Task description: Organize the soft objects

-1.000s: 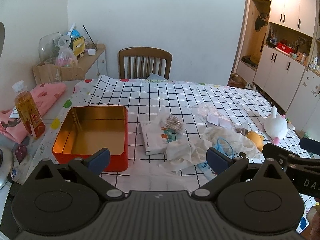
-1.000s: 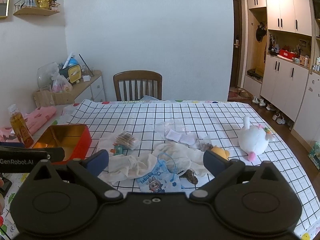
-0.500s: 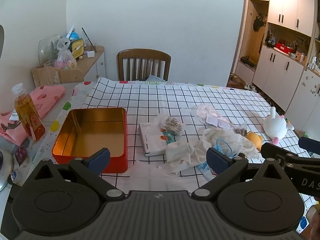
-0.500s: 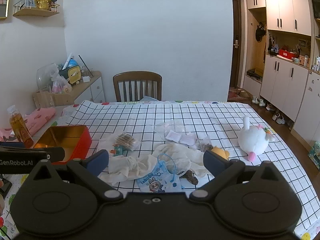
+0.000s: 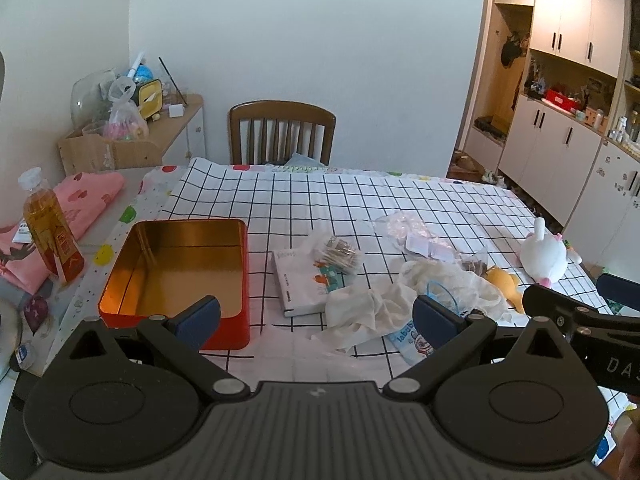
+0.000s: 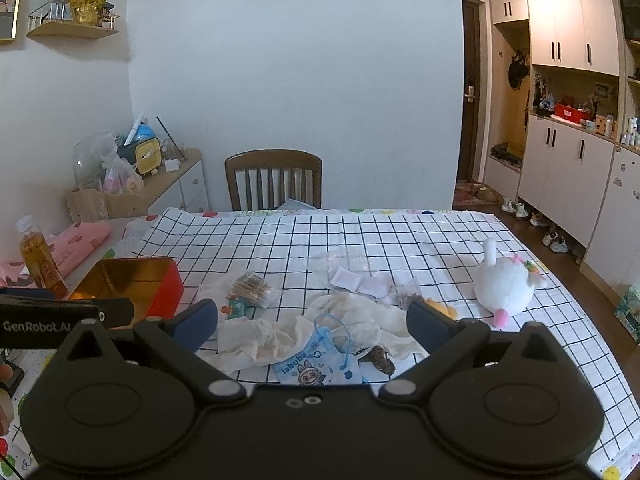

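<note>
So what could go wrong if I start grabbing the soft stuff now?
Both grippers, left and right, are open and hold nothing. The white cloth lies tangled with a blue-handled pouch, so lifting it may drag the pouch along. The plush sits near the table's right edge; a nudge might tip it off.

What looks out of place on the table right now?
A crumpled white cloth lies heaped over a blue printed pouch mid-table, tangled with small bags. The red tin sits empty. Nothing looks spilled.
</note>
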A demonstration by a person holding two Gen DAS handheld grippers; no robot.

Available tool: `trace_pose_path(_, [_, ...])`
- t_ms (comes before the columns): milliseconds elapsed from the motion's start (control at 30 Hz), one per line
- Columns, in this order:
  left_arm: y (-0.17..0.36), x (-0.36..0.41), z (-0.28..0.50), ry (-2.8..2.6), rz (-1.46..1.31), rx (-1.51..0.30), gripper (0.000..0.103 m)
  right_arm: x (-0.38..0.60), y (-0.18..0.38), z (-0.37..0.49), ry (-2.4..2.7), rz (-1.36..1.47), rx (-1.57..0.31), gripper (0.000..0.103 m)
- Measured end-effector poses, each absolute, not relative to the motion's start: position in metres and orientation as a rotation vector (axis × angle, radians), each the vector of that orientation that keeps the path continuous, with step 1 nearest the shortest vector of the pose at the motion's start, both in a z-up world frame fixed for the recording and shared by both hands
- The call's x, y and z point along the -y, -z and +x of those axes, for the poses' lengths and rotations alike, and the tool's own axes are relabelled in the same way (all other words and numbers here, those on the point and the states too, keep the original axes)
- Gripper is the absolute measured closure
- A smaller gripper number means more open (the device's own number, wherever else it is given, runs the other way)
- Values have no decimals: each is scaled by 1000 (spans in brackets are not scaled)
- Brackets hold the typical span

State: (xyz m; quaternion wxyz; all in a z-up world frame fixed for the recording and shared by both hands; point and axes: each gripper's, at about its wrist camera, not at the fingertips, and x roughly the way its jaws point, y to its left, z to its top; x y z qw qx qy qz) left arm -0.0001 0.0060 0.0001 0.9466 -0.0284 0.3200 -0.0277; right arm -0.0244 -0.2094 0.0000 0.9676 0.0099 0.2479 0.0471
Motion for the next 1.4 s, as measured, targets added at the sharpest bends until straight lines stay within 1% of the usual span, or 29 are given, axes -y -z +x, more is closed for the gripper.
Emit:
trace_pose_path(300, [-2,-2,-2,104,-60,-628,0,212,-1,-29,-74,15,-493,2])
trace_pose_path(567, [4,3,19,115,-60,-628,0,220,5,-16,-73,-4,-500,2])
trace_pose_path(800, [24,15,46,139,-20,-645,0,252,18,13,-90,8,-549,2])
trace_pose_path(967, [49,33,66,147,22,-704,0,278,36,39,-115,-8,-605,3])
trace_pose_path(1233, [94,47,102,127,7,-823,0,297,70,87,-217,-49,-710,14])
trace_pose_path(1267, [99,48,107,121,10,-834,0,297,73,92,-243,-51,-725,17])
trace_pose_path(1400, [112,53,121,105,23,-853,0,282,89,100,-344,-104,-770,21])
